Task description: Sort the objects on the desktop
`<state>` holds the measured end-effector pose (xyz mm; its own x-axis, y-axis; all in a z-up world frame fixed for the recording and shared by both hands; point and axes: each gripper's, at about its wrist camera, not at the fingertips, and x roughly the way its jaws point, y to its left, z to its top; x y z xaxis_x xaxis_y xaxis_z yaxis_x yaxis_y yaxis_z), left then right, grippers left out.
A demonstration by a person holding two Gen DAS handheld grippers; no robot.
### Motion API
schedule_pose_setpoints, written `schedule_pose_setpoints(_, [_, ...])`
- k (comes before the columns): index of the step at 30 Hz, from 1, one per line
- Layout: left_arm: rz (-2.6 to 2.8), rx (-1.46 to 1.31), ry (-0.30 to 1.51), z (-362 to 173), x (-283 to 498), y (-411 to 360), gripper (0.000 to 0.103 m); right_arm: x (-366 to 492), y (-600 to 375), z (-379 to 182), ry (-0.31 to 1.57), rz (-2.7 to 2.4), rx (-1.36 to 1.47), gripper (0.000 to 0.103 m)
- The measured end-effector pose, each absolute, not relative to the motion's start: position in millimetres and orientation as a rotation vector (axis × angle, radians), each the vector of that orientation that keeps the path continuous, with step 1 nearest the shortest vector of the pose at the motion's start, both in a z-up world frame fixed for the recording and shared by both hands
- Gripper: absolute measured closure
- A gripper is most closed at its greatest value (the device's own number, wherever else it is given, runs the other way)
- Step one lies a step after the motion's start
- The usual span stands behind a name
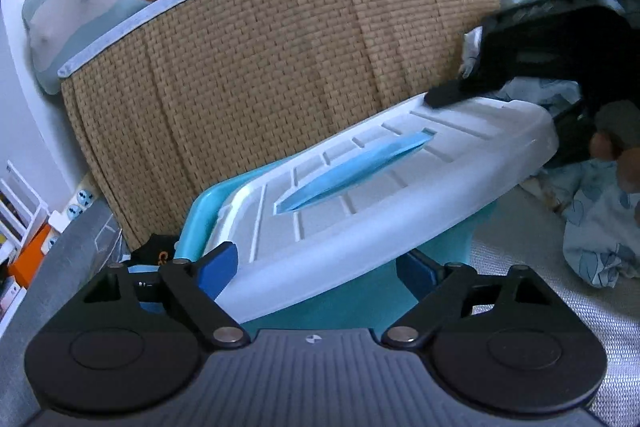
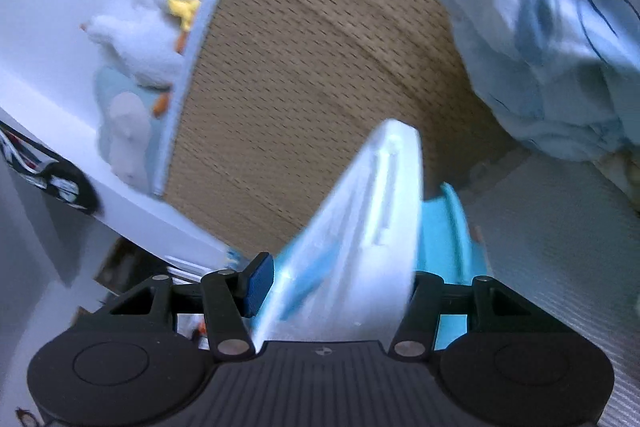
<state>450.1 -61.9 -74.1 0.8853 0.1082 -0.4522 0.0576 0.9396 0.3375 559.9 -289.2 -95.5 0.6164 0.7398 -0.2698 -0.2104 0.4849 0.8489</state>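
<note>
- My left gripper (image 1: pixel 316 263) straddles the near end of the translucent white lid (image 1: pixel 360 187), pads spread and, I judge, not pressing.
- The lid sits tilted over the teal storage box (image 1: pixel 208 211), against the woven mattress side (image 1: pixel 280 39).
- My right gripper (image 2: pixel 332 287) pinches the lid's far end.
- Step in hand, I judge: handling the lid; next I should level it and seat it squarely.

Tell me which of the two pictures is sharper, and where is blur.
Left wrist view: mostly sharp, the white lid crisp; only the other gripper at right is smeared. Right wrist view: blurred overall, the lid and blue cloth soft. Both bend lines at the edges.
</note>
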Motion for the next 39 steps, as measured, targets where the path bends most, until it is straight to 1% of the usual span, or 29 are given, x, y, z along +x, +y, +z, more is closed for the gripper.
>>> schedule_pose_setpoints(1, [0.02,0.359,0.481,-74.8,448.3,-64.0,0.013,560.1,-288.0,-97.4,0.694,0.633,0.873,0.045])
schedule_pose_setpoints(7, [-0.021,0.393,0.448,-73.3,444.9,-81.5,0.013,560.5,-285.4,-101.2,0.695,0.648,0.888,0.045])
schedule_pose_setpoints(13, [-0.085,0.6,0.369,-79.5,442.9,-122.3,0.014,561.7,-282.4,-105.4,0.725,0.677,0.921,0.045])
schedule_pose_setpoints(14, [-0.097,0.646,0.357,-82.8,442.2,-129.1,0.02,561.9,-282.6,-104.9,0.726,0.677,0.924,0.045])
schedule_pose_setpoints(15, [-0.113,0.693,0.346,-86.4,441.5,-136.0,0.035,562.1,-282.8,-104.3,0.727,0.677,0.926,0.044])
schedule_pose_setpoints(17, [-0.115,0.775,0.329,-93.8,441.6,-146.9,0.055,561.9,-282.5,-103.4,0.727,0.68,0.924,0.043])
schedule_pose_setpoints(18, [-0.113,0.793,0.324,-95.6,442.1,-149.3,0.057,561.9,-282.3,-103.0,0.728,0.68,0.923,0.043])
schedule_pose_setpoints(21, [-0.112,0.808,0.317,-97.1,443.5,-151.0,0.057,561.6,-285.4,-103.9,0.72,0.674,0.949,0.043])
schedule_pose_setpoints(24, [-0.081,0.826,0.297,-99.0,441.6,-149.9,0.06,560.8,-290.2,-103.5,0.71,0.655,0.962,0.043])
schedule_pose_setpoints(32, [-0.064,0.831,0.307,-99.5,438.4,-145.6,0.059,551.9,-299.0,-88.5,0.658,0.512,0.858,0.043])
schedule_pose_setpoints(37, [-0.06,0.85,0.322,-108.3,438.7,-148.9,0.056,543.2,-300.7,-78.1,0.623,0.504,0.807,0.042])
schedule_pose_setpoints(39, [-0.059,0.83,0.339,-109.0,441.0,-148.0,0.052,541.4,-296.8,-70.2,0.634,0.503,0.736,0.042])
